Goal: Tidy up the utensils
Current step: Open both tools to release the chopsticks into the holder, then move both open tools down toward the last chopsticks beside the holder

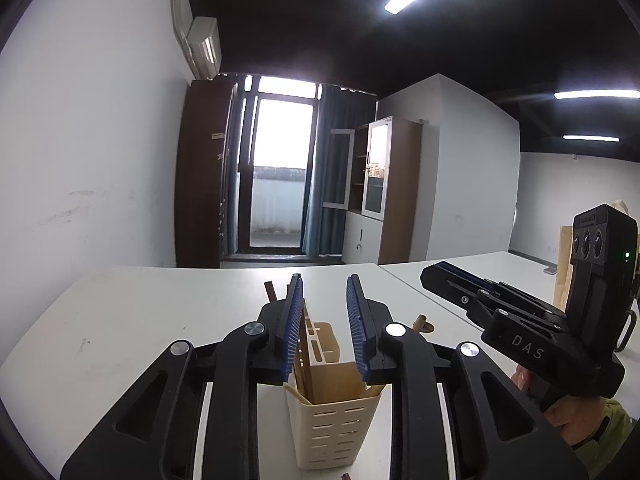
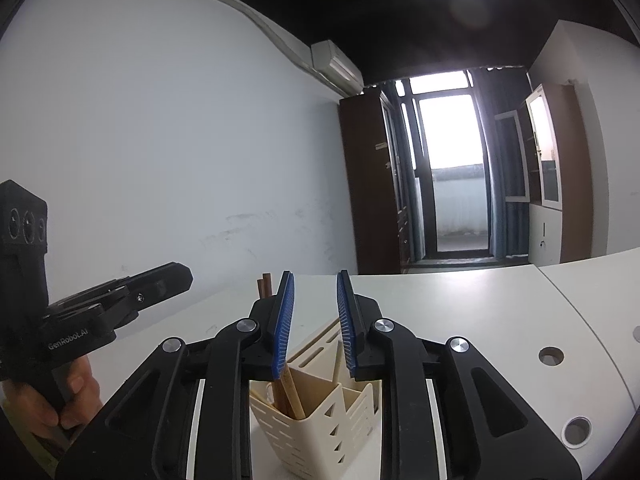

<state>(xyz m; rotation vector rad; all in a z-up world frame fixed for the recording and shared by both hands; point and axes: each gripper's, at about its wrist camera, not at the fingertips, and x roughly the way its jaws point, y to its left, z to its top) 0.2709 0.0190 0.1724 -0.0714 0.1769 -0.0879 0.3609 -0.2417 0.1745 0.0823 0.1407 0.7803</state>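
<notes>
Left gripper (image 1: 324,320) sits with jaws spread wide, nothing between them, and the cream utensil holder (image 1: 334,424) stands directly below, low centre of frame, brown chopsticks (image 1: 307,356) standing in it. Right gripper (image 2: 314,316) is just as wide open and empty, poised over the same holder (image 2: 316,420) on the white table (image 2: 480,320). At the left edge of the right wrist view, a hand (image 2: 52,404) grips the other tool's handle, fingers pointing level toward centre.

Between the blue-ribbed black jaws: a cream slotted plastic utensil holder (image 2: 320,424), brown wooden chopsticks (image 2: 290,394), white bench (image 2: 460,304).
</notes>
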